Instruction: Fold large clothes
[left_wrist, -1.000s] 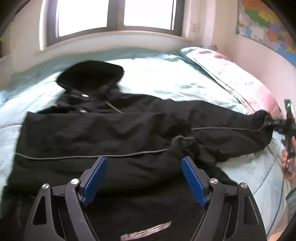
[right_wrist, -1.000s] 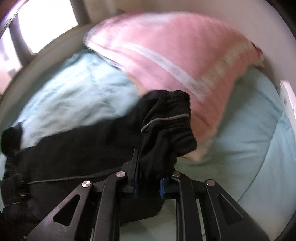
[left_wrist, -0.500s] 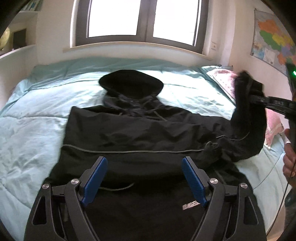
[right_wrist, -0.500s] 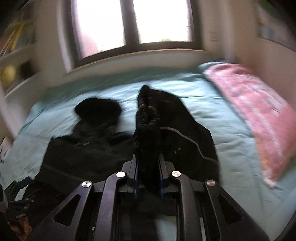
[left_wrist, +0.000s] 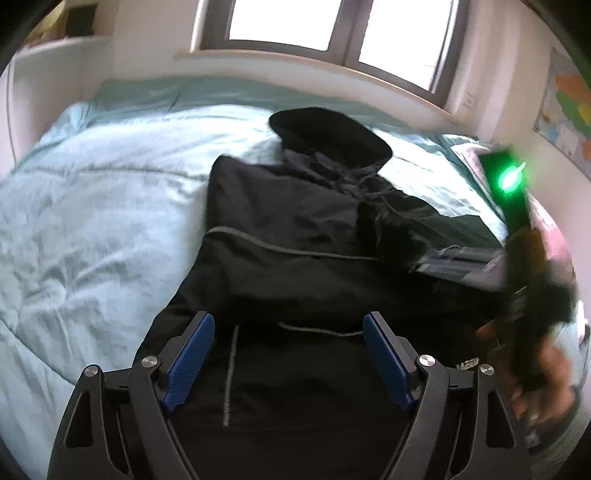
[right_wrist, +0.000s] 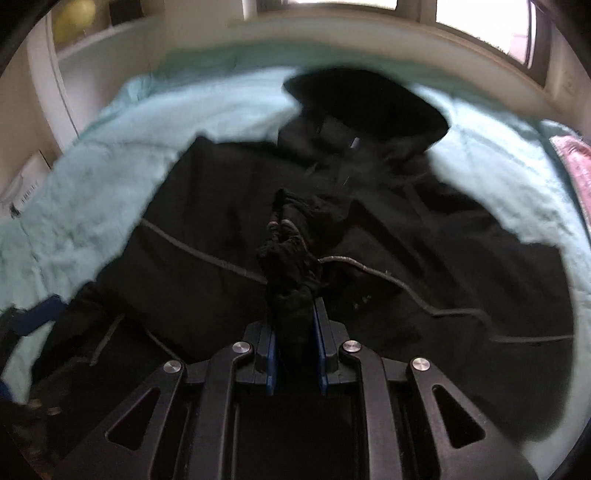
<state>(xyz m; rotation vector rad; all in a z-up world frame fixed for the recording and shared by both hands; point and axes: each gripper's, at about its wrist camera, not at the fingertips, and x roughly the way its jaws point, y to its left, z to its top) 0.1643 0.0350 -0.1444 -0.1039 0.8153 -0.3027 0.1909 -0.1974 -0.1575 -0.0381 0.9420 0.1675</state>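
- Your duvet (left_wrist: 81, 206), pale blue, fills the left of the left wrist view, with the bare part running from upper left down to the lower left edge.
- Your left gripper (left_wrist: 288, 354) sits at the bottom centre, jaws spread wide and released, with nothing between the blue pads (left_wrist: 188, 362).
- The jacket (left_wrist: 295, 266), black, lies flat on the duvet from centre to right, hood (left_wrist: 328, 133) toward the window (left_wrist: 332, 26) at the top.
- At the right edge, your hand (left_wrist: 546, 373) and its tool are blurred.
- In the right wrist view, your right gripper (right_wrist: 295, 332) at bottom centre is clenched on the sleeve cuff (right_wrist: 290, 266), which bunches up over the jacket's middle.
- A pink pillow (right_wrist: 574, 162) shows at the far right.
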